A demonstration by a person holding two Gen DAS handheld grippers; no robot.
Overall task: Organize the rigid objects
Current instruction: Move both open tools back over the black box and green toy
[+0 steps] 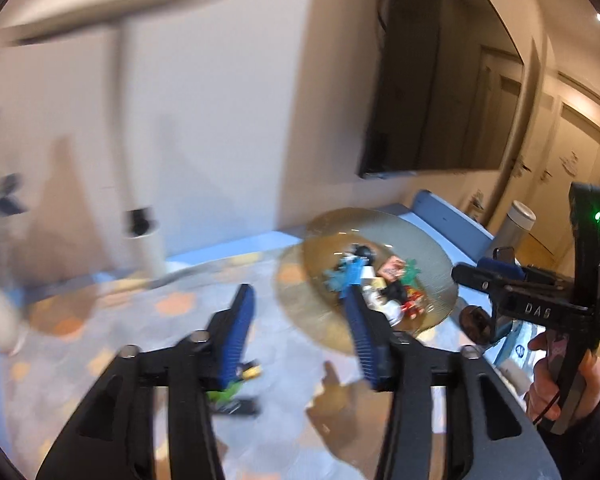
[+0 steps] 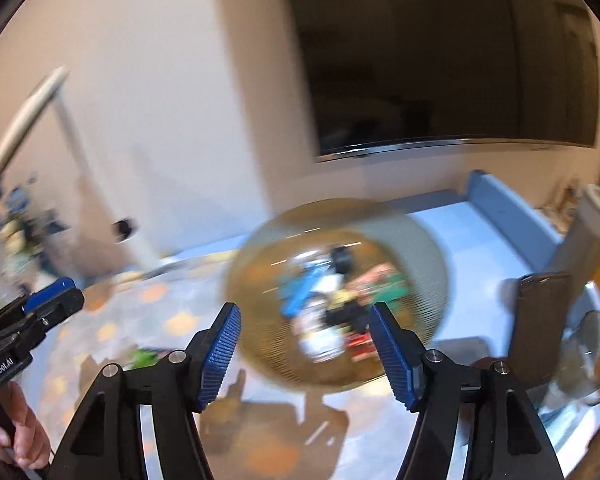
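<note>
In the left wrist view, the left gripper (image 1: 300, 316) fills the lower centre of the frame with its 2 blue ribbed pads spread and nothing between them. Its right pad overlaps the near rim of the round, ribbed, amber glass plate (image 1: 432, 256) at centre right, which holds a heap of small rigid plastic toys (image 1: 374, 284): blue and green star-like pieces, black-and-white figures, an orange block. A small green and yellow toy figure (image 1: 236, 386) lies on the pale patterned tabletop (image 1: 140, 312) at lower centre, partly hidden by the left pad, well apart from the plate. The right gripper (image 1: 478, 270) enters from the right edge, held by a hand (image 1: 552, 376). The frame is smeared, so contact between pad and plate cannot be told.

In the right wrist view, the right gripper (image 2: 304, 344) sits at lower centre, pads parted and empty, framing the blurred plate (image 2: 416, 240) and toys (image 2: 332, 300). A dark smartphone (image 2: 540, 320) stands at right beside a grey cylindrical tumbler (image 2: 592, 232). The left gripper (image 2: 56, 296) shows at the left edge.

Risks, as a judgement: a fast approach could knock the glass plate's rim and slide or tip it, scattering toys. The loose green figure sits low and small, so spread pads may push it away rather than pinch it. The 2 grippers work close together and could collide, and a wide sweep at right could topple the phone.
</note>
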